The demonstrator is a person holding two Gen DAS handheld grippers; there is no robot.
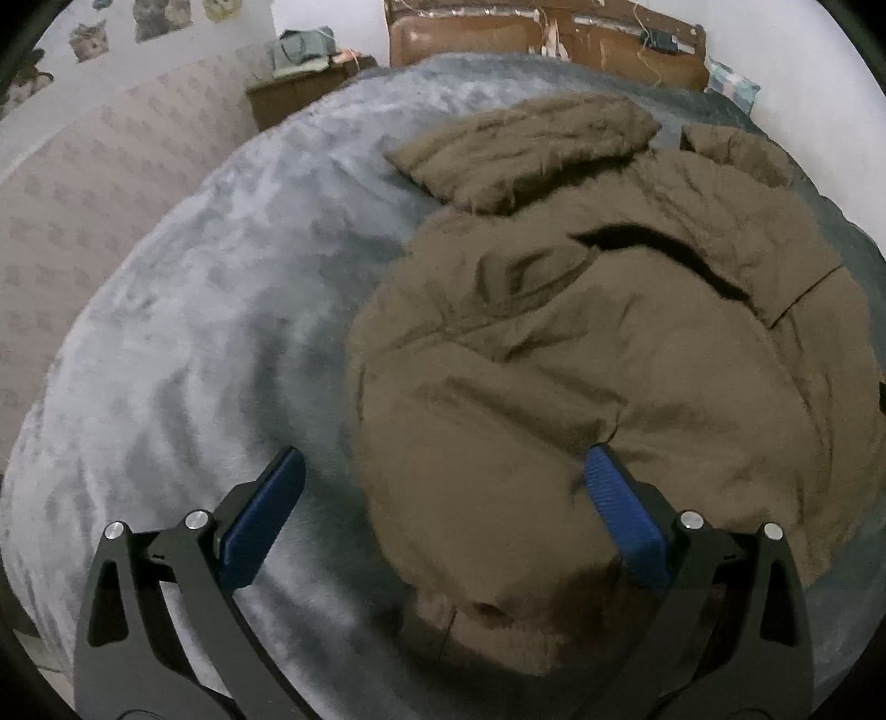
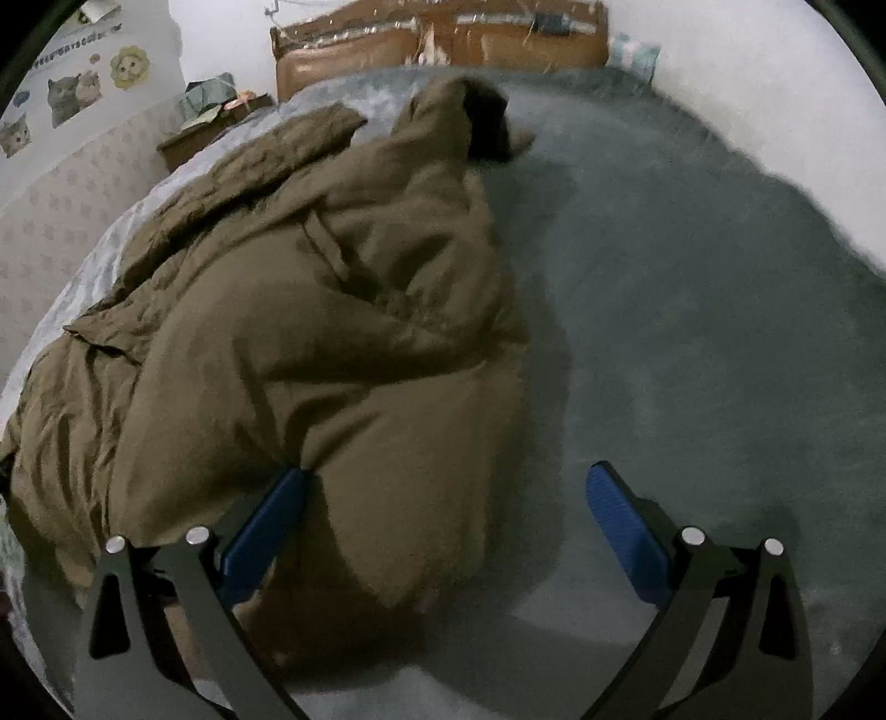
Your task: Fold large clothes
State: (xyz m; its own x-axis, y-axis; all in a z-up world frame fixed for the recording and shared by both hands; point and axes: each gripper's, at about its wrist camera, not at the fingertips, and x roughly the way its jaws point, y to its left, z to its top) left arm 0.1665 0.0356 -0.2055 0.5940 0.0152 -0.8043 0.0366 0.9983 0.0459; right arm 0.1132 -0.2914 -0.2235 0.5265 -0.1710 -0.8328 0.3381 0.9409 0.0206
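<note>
The brown coat (image 1: 581, 360) lies partly folded on the bed (image 1: 194, 332); the left gripper (image 1: 443, 476) and right gripper (image 2: 443, 493) are both wide open, holding nothing. More folds look left.

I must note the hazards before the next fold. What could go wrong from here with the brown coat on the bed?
Both grippers, left and right, are open over the puffy brown coat, so a shallow pinch may slip off. A finger could also catch the plush grey blanket underneath.

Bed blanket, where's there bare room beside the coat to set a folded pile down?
Free: the grey blanket right of the brown coat, up to the headboard, and a strip on the coat's left toward the patterned wall. Crowded: the middle, under the coat and its fur-trimmed hood.
</note>
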